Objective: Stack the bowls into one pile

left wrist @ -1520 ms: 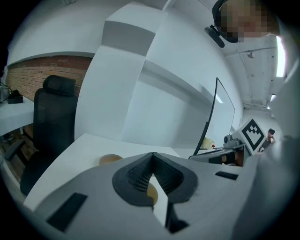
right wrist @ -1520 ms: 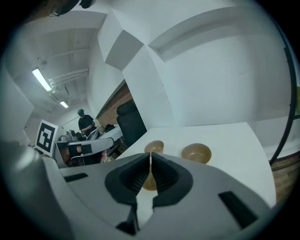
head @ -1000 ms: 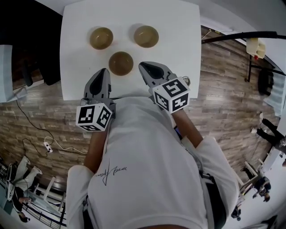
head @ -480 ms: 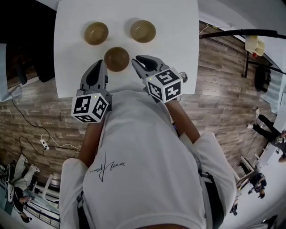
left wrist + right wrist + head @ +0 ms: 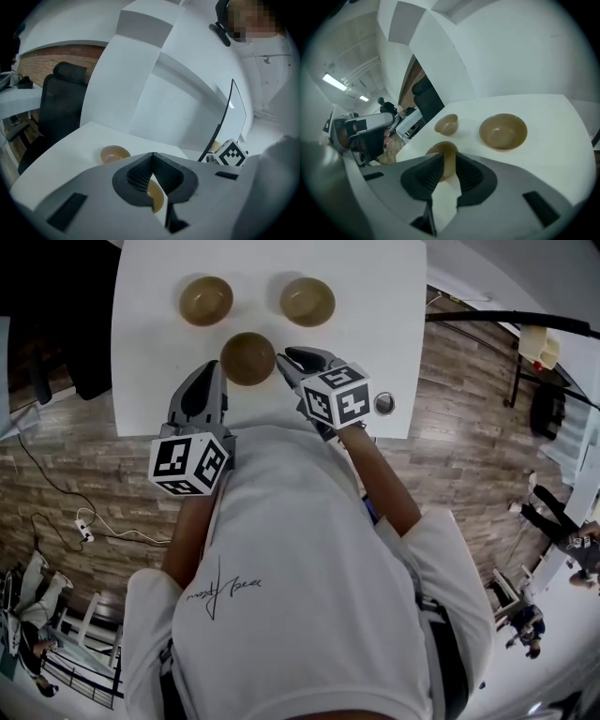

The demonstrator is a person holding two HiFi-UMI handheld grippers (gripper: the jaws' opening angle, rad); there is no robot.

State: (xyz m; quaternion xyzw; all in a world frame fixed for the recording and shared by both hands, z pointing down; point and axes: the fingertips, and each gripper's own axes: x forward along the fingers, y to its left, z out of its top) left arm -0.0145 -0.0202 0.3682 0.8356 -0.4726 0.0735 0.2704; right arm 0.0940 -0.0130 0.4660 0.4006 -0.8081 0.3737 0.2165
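While right claw (image 5: 285,360) flanks bowl (image 5: 248,358), chair (image 5: 61,108) beyond.

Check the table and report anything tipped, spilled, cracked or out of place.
Nothing stands out. The far left bowl, far right bowl and near bowl sit upright, empty and apart on the white table; no spill or damage shows.

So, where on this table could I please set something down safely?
Bare strips lie left of the far-left bowl and right of the far-right bowl. Crowded around the near bowl, with left tool and right tool close by.
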